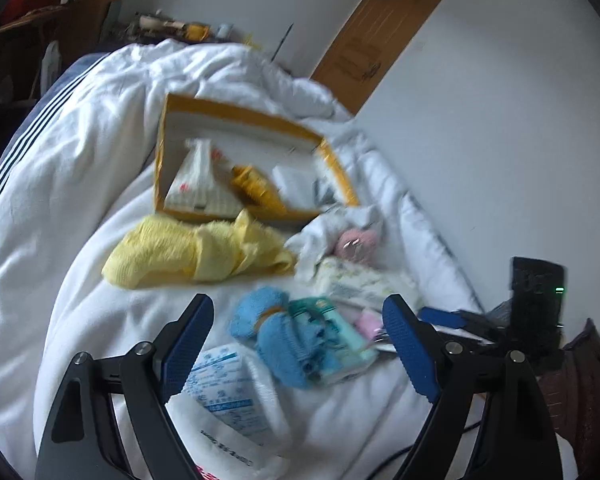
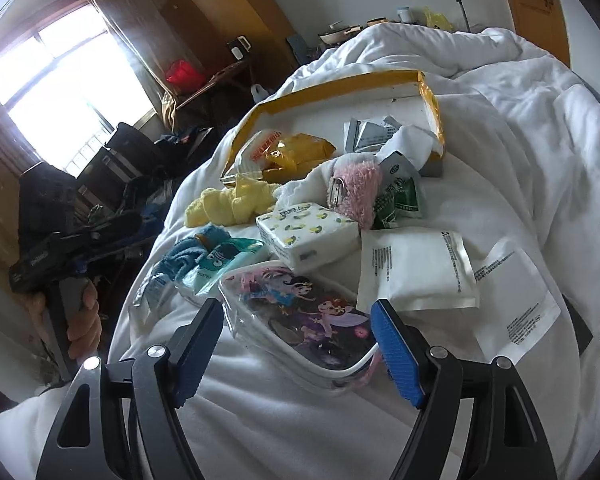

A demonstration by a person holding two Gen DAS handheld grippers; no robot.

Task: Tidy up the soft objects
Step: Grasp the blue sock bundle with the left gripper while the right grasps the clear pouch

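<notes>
Hovering above the white duvet [image 1: 60, 184], the left gripper [image 1: 298, 344] gapes wide, empty, over a blue towel [image 1: 276, 332]. Right gripper [image 2: 298, 344] likewise wide, gripping nothing, above a cartoon pouch [image 2: 300, 312]

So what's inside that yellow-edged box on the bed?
In the box: a white packet with red print, a yellow packet, grey-white paper packets. Anything beneath them is covered.

I get daylight from the blown-out window [image 2: 60, 92]; the left wrist view is motion-blurred. Both edges bend (fisheye).
</notes>
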